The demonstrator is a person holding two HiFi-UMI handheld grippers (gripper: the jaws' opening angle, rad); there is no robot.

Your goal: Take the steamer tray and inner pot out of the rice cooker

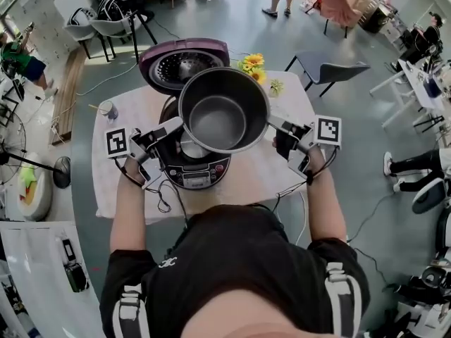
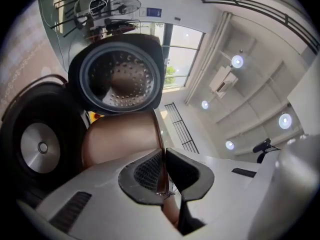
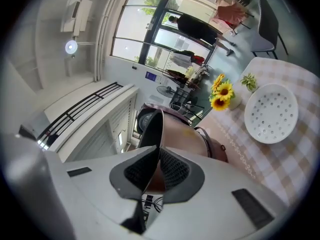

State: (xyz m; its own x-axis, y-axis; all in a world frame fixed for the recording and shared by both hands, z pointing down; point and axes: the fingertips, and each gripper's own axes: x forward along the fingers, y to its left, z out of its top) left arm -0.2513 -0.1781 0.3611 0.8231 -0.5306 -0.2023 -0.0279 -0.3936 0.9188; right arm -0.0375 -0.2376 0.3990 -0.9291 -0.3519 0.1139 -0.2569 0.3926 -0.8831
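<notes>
The dark metal inner pot (image 1: 223,110) hangs above the open rice cooker (image 1: 198,167), lifted clear of its cavity. My left gripper (image 1: 178,127) is shut on the pot's left rim and my right gripper (image 1: 273,124) is shut on its right rim. In the left gripper view the pads (image 2: 145,171) pinch the thin rim of the copper-sided pot (image 2: 120,139), with the cooker's empty cavity (image 2: 37,146) to the left. The right gripper (image 3: 157,171) clamps the rim of the pot (image 3: 180,134) too. The white perforated steamer tray (image 3: 271,112) lies on the checked cloth; the head view hides it.
The cooker's purple lid (image 1: 184,60) stands open behind the pot. A vase of sunflowers (image 1: 254,65) sits at the table's far edge and a small glass (image 1: 109,110) at the far left. The cooker's cord (image 1: 163,199) trails over the table (image 1: 134,118). A grey chair (image 1: 331,69) stands beyond.
</notes>
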